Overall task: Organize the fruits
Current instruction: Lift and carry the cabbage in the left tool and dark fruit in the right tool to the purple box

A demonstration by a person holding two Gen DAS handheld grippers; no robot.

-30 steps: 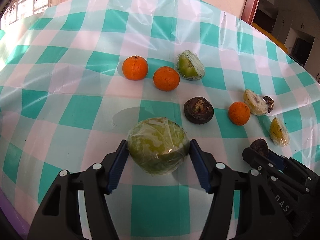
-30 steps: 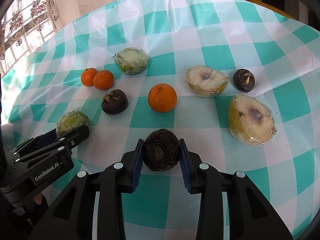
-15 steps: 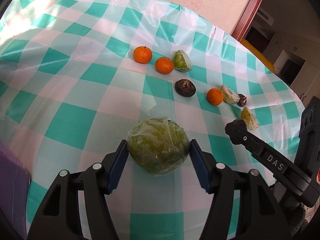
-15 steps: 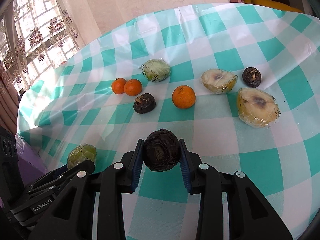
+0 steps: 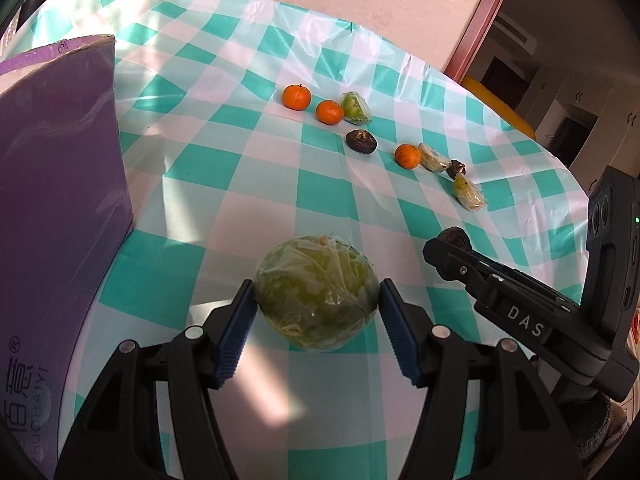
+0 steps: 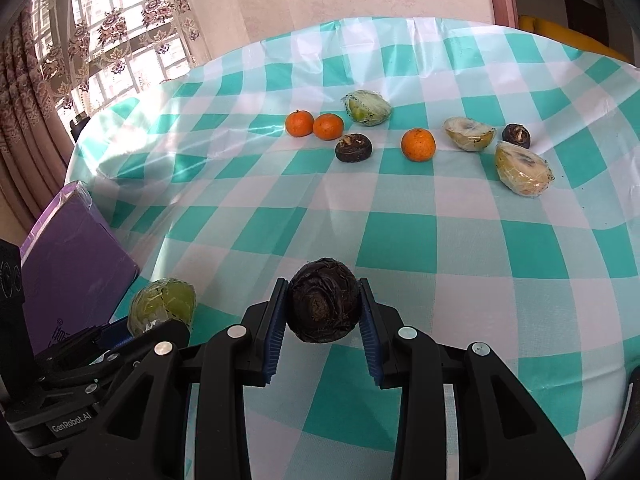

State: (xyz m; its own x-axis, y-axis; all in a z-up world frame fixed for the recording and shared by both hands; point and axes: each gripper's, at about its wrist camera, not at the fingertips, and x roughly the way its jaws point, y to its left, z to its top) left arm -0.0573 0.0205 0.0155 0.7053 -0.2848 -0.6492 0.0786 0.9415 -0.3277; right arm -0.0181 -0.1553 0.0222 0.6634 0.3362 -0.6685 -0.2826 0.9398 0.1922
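Note:
My left gripper [image 5: 316,306] is shut on a plastic-wrapped green fruit [image 5: 316,302] and holds it above the checked tablecloth; it also shows in the right wrist view [image 6: 162,306]. My right gripper [image 6: 323,308] is shut on a dark brown fruit [image 6: 323,306], also held above the cloth; its tip shows in the left wrist view [image 5: 456,238]. On the far side of the table lie three oranges [image 6: 418,144], two more dark fruits [image 6: 353,148] and several wrapped cut fruits [image 6: 522,168].
A purple box [image 5: 56,184] stands at the left, close beside the left gripper; it shows at the lower left in the right wrist view [image 6: 76,256]. The teal-and-white tablecloth [image 6: 400,236] covers a round table. A curtained window is behind.
Both grippers have lifted and drawn back from the row of fruits with their fruits held. The purple box has come into view at the left.

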